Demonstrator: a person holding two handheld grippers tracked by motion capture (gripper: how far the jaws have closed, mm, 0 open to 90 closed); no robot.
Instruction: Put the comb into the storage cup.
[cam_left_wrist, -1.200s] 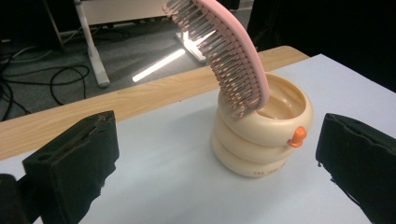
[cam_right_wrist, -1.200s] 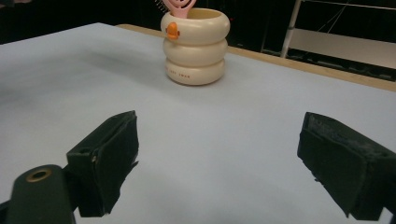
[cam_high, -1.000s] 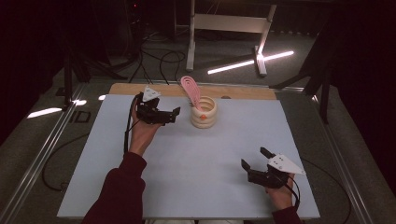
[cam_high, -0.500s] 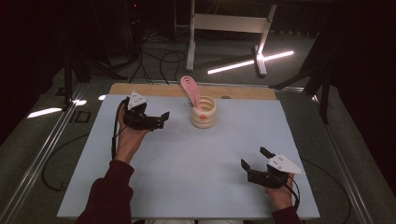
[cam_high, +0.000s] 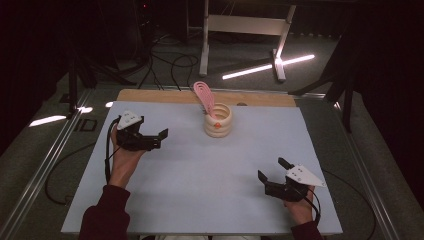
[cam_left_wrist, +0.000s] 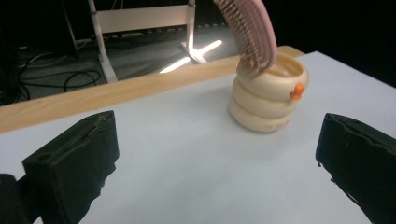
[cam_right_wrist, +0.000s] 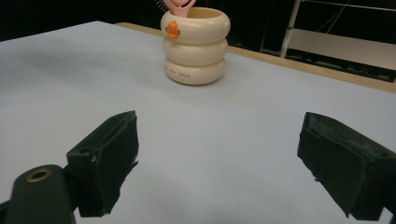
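Left gripper (cam_high: 159, 138) level, jaws apart, aimed at cup (cam_high: 218, 120).

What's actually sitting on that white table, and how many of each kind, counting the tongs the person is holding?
Cream ringed cup: 1
Pink comb standing in the cup: 1
Black tongs: 2, the left tongs and the right tongs, both open and holding nothing
Total: 4
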